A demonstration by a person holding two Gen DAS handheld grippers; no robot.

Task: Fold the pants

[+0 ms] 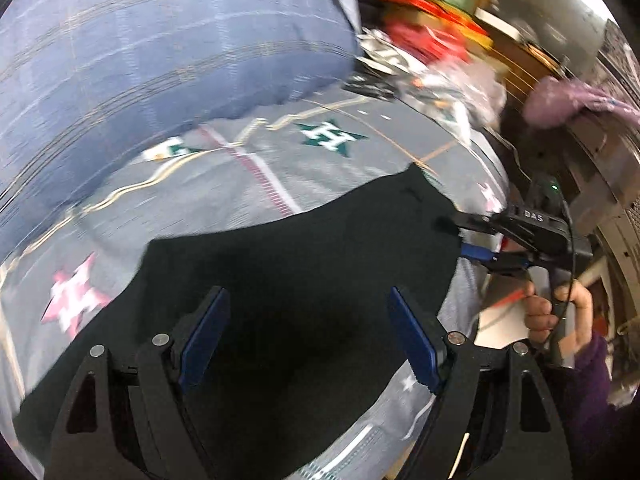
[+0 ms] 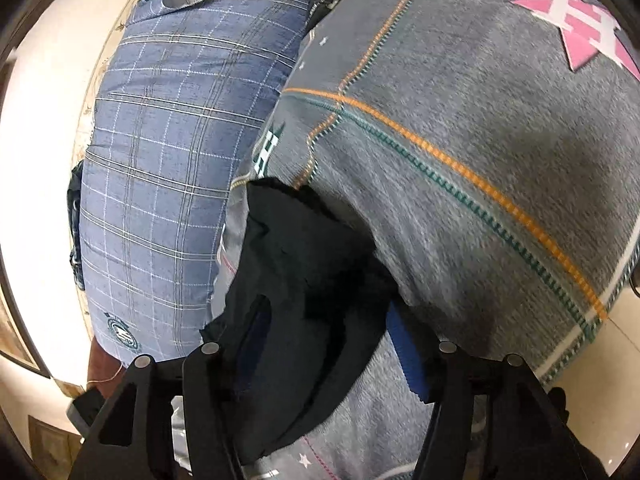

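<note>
Across the grey bedspread with its star emblems lie the black pants, a broad dark slab spread flat near the bed's edge; behind them sits the blue plaid pillow, well clear of the work. Down in size now — the left gripper hangs over the middle of the cloth with its blue pads spread wide and nothing caught between them; the pants simply lie beneath. Over at the far side, the right gripper has its jaws parted around a bunched end of the pants, the fabric sitting loosely in the gap, and I can't see the pads pressing on it — looks like a fold just laid down and let go. By my reading the step in hand is the release after a fold; the next move calls for a fresh grip on an edge or corner, both ends taken evenly, so the layers don't slide apart.
</note>
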